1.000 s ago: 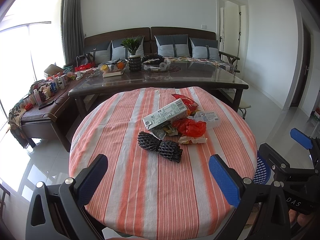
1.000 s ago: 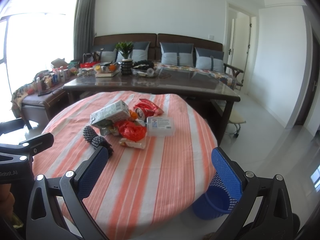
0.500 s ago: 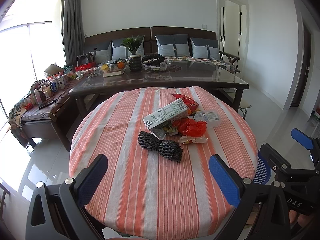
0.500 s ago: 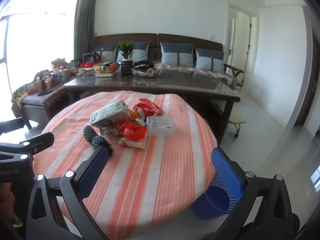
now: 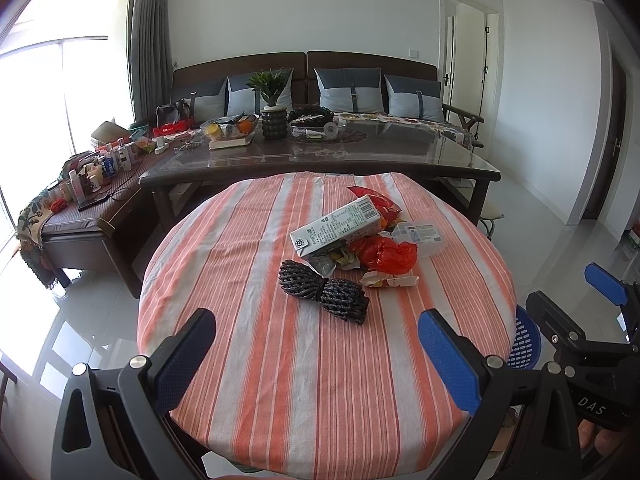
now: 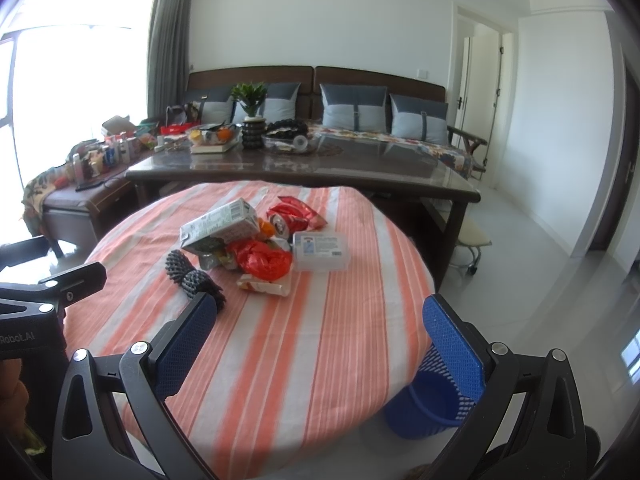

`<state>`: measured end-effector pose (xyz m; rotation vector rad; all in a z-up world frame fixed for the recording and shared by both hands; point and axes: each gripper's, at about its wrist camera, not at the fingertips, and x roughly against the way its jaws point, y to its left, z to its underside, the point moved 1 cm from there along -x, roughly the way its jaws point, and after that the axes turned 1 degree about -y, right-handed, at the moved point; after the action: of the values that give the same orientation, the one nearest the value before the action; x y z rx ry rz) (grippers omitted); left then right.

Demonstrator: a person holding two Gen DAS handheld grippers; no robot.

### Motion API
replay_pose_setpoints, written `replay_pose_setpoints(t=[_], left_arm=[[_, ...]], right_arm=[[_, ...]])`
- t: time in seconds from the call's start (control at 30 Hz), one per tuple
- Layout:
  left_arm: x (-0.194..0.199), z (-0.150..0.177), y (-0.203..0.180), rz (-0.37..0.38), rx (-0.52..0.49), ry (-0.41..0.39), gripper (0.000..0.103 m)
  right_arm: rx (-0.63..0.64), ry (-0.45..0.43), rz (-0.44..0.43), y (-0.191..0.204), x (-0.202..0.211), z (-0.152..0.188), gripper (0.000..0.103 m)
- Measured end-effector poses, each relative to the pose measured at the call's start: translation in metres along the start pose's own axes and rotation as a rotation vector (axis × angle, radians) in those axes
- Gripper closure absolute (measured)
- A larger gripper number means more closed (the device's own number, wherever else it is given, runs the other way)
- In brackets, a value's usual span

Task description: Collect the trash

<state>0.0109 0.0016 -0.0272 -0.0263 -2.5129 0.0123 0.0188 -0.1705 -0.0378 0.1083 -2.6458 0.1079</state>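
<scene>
A pile of trash lies on the round striped table: a milk carton, a crumpled red plastic bag, a red snack packet, a clear plastic box, a small wrapper and a black foam net bundle. A blue mesh bin stands on the floor at the table's right. My left gripper is open and empty, short of the pile. My right gripper is open and empty over the table's near right edge.
A long dark glass-topped table with a plant, bowls and a book stands behind the round table. A sofa with cushions lines the wall. A low bench with bottles is at left. A stool stands at right.
</scene>
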Motion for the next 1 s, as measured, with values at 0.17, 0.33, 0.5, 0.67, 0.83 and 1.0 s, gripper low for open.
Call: replay_pose_setpoints(t=[0.17,0.33,0.5,0.67,0.83,1.0], left_arm=[[-0.009,0.002,0.008,-0.006,0.014,0.025,0.000],[-0.027,0.007,0.011,0.010,0.046,0.073,0.000],[-0.054,0.003,0.005,0.021,0.077,0.114,0.000],[-0.096,-0.005,-0.008,-0.009,0.098,0.161,0.000],[-0.143,-0.008,-0.019,-0.105,0.116,0.207,0.000],[-0.179,-0.005,-0.023,-0.210,0.121,0.236,0.000]], right_arm=[[-0.002,0.005,0.002,-0.001,-0.003,0.004,0.000],[-0.007,0.020,0.003,-0.004,-0.008,0.009,0.000],[-0.010,0.041,0.003,-0.007,-0.017,0.015,0.000],[-0.023,0.062,0.002,-0.014,-0.024,0.021,0.000],[-0.038,0.075,0.003,-0.022,-0.030,0.026,0.000],[-0.049,0.092,-0.003,-0.027,-0.037,0.031,0.000]])
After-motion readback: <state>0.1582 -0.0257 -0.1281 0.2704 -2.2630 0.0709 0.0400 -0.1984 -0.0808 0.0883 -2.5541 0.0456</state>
